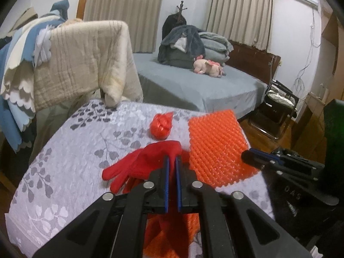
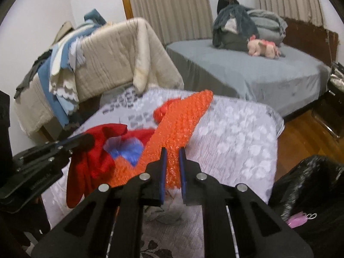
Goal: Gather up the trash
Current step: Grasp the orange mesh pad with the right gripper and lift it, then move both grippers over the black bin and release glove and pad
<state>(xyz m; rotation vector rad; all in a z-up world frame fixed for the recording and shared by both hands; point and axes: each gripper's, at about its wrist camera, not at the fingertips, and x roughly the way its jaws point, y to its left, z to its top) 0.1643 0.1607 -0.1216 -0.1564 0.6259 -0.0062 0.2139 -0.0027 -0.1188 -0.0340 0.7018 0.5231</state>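
My left gripper (image 1: 172, 160) is shut on a red glove (image 1: 139, 165) and holds it just above the patterned table (image 1: 71, 150). My right gripper (image 2: 173, 150) is shut on an orange bubble-wrap sheet (image 2: 178, 124), lifting its near end. The same sheet (image 1: 215, 142) lies right of the glove in the left wrist view. A crumpled red bag (image 1: 161, 126) sits behind the glove; it also shows in the right wrist view (image 2: 161, 110). The red glove (image 2: 94, 157) hangs from my left gripper (image 2: 86, 139) at the left of the right wrist view.
A black trash bag (image 2: 309, 189) with pink litter stands at the right of the table. A chair draped with blankets (image 1: 81, 60) stands behind the table. A grey bed (image 1: 193, 86) with a plush pig is beyond. A folding chair (image 1: 277, 111) stands on the wooden floor.
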